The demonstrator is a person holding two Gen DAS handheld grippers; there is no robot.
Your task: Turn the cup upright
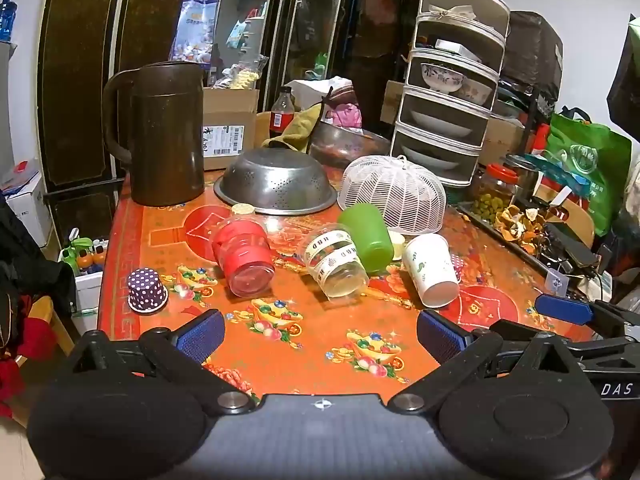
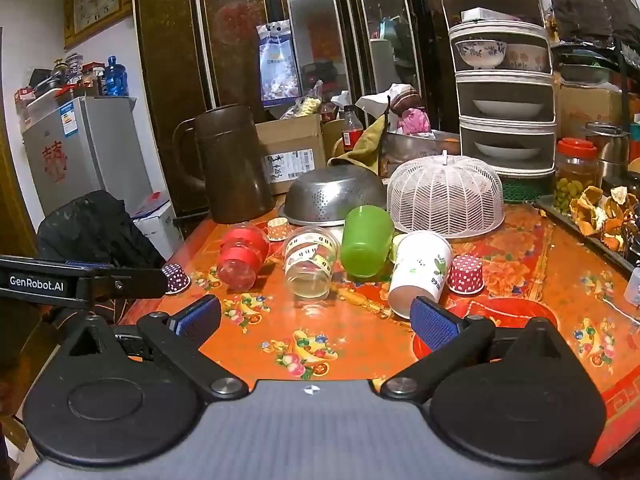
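Both tongs hang wide and empty over the near edge of the desk (image 1: 320, 344), its glossy red-orange cloth printed with fruit bowls. The left tongs (image 1: 320, 336) face bare cloth; the right tongs (image 2: 316, 322) sit with their right pad just in front of the paper cup (image 2: 420, 272), which lies tipped, mouth toward the camera.

Just beyond the tongs lies a row of toppled cups: the paper one, a smooth green cup (image 2: 366, 242), a clear cup (image 2: 308, 266) with printed bands, and a red cup (image 2: 240, 258).

Which cup is meant I cannot tell; the paper one is nearest. I judge it best gripped lightly across the wall near the rim, since thin paper crushes, then swung base-down.

Behind stand a perforated steel colander (image 2: 334, 194) and a white lattice cover (image 2: 446, 198).
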